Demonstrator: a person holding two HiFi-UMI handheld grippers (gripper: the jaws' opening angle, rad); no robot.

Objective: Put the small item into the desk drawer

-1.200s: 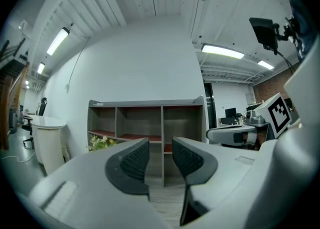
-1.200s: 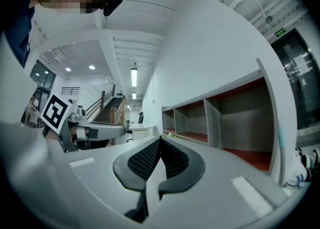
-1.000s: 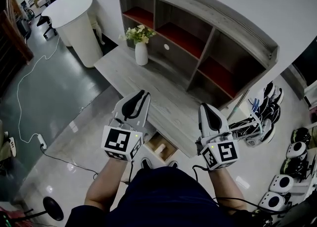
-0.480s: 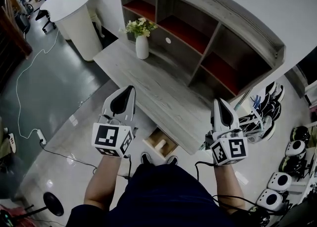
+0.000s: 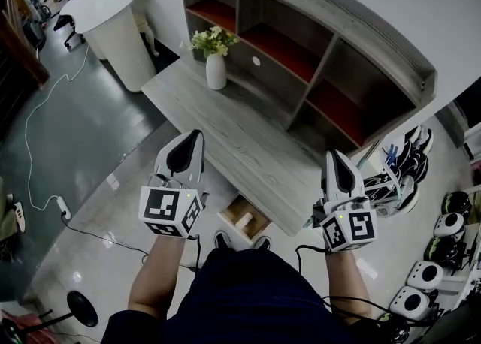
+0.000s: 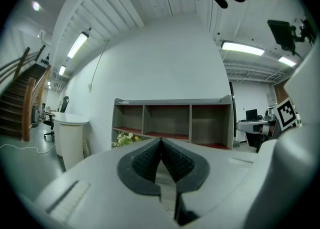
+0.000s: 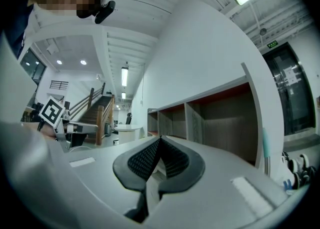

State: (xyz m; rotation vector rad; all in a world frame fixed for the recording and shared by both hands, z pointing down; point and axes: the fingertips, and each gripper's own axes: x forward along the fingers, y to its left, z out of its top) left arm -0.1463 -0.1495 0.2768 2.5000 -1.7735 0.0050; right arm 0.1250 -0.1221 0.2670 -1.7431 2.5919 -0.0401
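Under the front edge of the grey wooden desk [image 5: 248,136] a light wooden drawer [image 5: 259,230] stands pulled out. A small white item [image 5: 245,219] lies inside it. My left gripper [image 5: 198,134] hovers left of the drawer, over the floor by the desk's front, and is shut on nothing. My right gripper [image 5: 333,153] is at the desk's right end, also shut and empty. In the left gripper view the left gripper [image 6: 161,140] has its black pads meeting at the tip. The right gripper view shows the same of the right gripper [image 7: 160,138]. Both grippers point level toward the shelf unit [image 6: 172,120].
A white vase of flowers [image 5: 216,70] stands on the desk's far left. The shelf unit [image 5: 301,49] with red-floored compartments rises behind the desk. A round white table [image 5: 113,12] is at the far left, shoes [image 5: 398,185] at the right, and a white cable [image 5: 45,140] on the dark floor.
The left gripper's jaws, open a second ago, have closed on nothing. Both grippers have drawn apart and away from the drawer. The item stays in the drawer.
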